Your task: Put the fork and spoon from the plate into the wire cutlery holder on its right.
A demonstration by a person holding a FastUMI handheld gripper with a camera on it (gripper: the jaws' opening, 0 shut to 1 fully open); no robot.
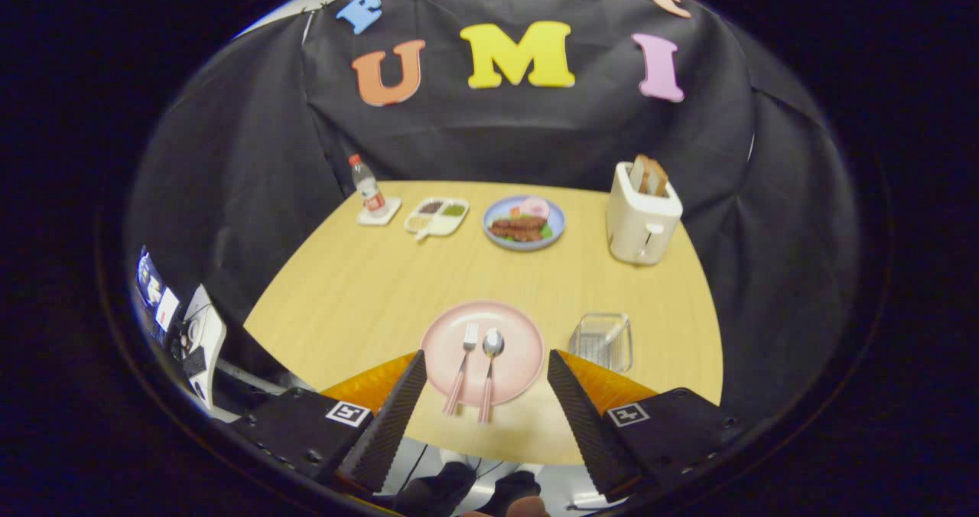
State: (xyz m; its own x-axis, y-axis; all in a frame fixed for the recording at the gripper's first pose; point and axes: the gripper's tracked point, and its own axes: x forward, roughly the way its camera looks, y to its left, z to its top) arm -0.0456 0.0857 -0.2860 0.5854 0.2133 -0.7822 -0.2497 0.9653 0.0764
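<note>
The gripper [483,368] is held above the near edge of the table [359,287], its two fingers [394,417] spread wide apart w/ nothing between the pads; nothing is gripped. The pink plate [511,375] is taken as landmark here. It is seen between the two fingertips and slightly beyond them, resting flat on the table near the front edge.

On the plate, the fork [462,368] and the spoon [489,372] are laid side by side, fork to the left of the spoon, heads pointing away toward the far side, pink handles reaching over the plate's near rim. The two are close but whether they touch cannot be told.

Just right of the plate, the wire cutlery holder [603,341] is stood on the table, apart from the plate's rim; the right fingertip is seen between plate and holder. Its contents cannot be made out.

Beyond the plate, well apart, a blue plate w/ food [524,222] is set. Farther right of that, a white toaster [641,215] w/ toast slices sticking up is placed. Beyond-left of the pink plate, a divided sauce tray [437,217] and, left of it, a bottle [368,188] on a coaster are found.
</note>
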